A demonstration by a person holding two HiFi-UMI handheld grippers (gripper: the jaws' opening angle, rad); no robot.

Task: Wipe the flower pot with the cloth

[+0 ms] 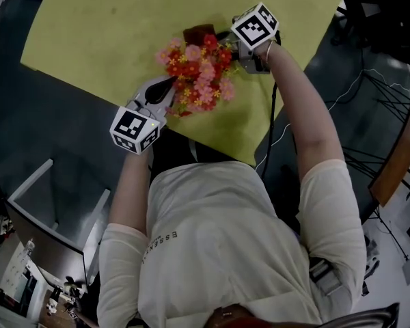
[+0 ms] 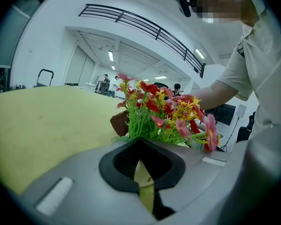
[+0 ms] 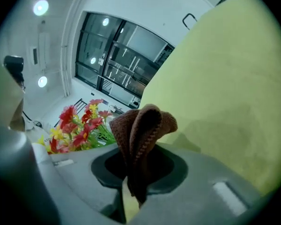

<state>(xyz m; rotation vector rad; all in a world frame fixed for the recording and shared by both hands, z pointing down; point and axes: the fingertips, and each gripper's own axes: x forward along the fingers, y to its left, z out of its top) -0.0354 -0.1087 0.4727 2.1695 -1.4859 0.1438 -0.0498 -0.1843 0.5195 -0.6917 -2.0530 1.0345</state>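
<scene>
Left gripper (image 1: pixel 162 87) closed near table (image 1: pixel 89 39) edge; right gripper (image 1: pixel 238 49) clamps cloth (image 3: pixel 143 125) beside flowers (image 1: pixel 198 74)

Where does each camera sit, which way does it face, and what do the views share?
Head view: on the person's head, looking steeply down at the yellow table and flowers; shows forearms, torso, left gripper, right gripper.
Left gripper view: on the left gripper, looking along its shut jaws at the flowers; the person's right arm and shirt show.
Right gripper view: on the right gripper, looking along jaws clamped on the brown cloth; no body part clear.
Shared: all three show the flowers and table.
</scene>
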